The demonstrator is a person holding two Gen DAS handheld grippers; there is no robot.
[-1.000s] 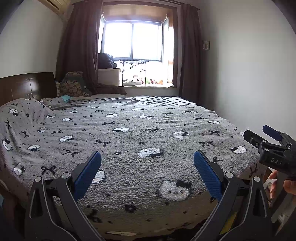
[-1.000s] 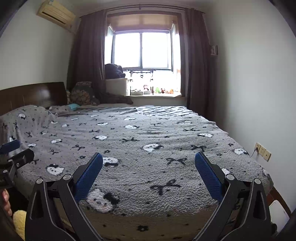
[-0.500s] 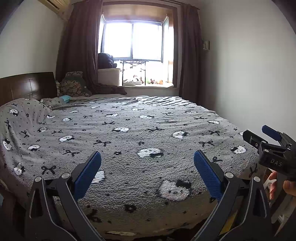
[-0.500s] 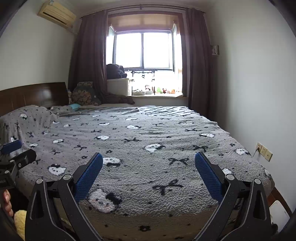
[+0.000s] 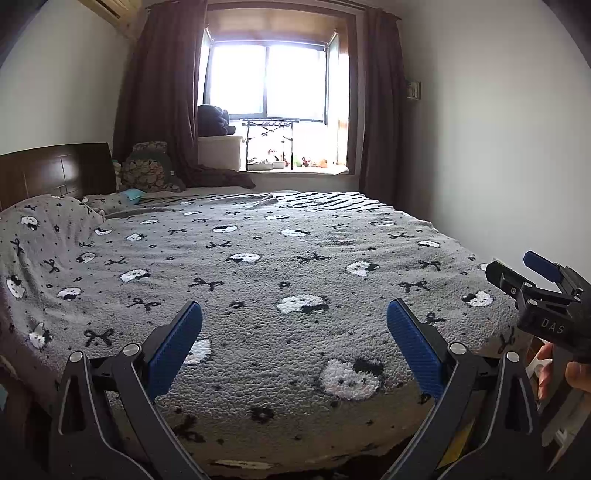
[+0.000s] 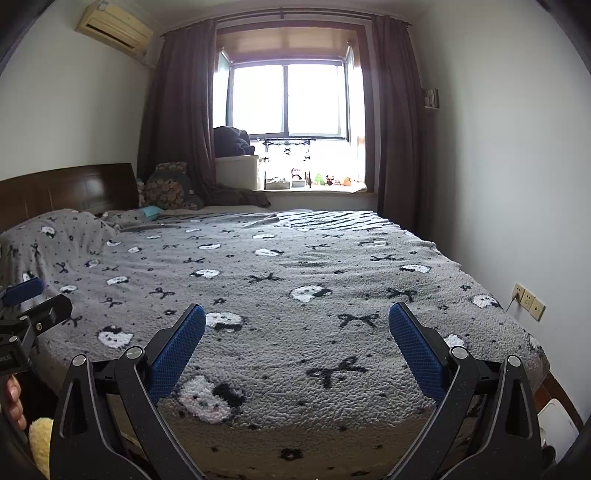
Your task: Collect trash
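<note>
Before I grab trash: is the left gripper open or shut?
Open: the left gripper's blue pads stand wide apart over the blanket, holding nothing.

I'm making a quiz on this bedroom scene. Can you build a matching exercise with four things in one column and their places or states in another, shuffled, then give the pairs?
Things:
1. air conditioner
2. wall sockets
3. headboard
4. right gripper

Places or states:
A. low on the right-hand wall, beside the bed
B. open over the blanket, holding nothing
C. high on the left-hand wall, near the curtain
D. dark wood, at the bed's left end

Pairs: 1-C, 2-A, 3-D, 4-B
</note>
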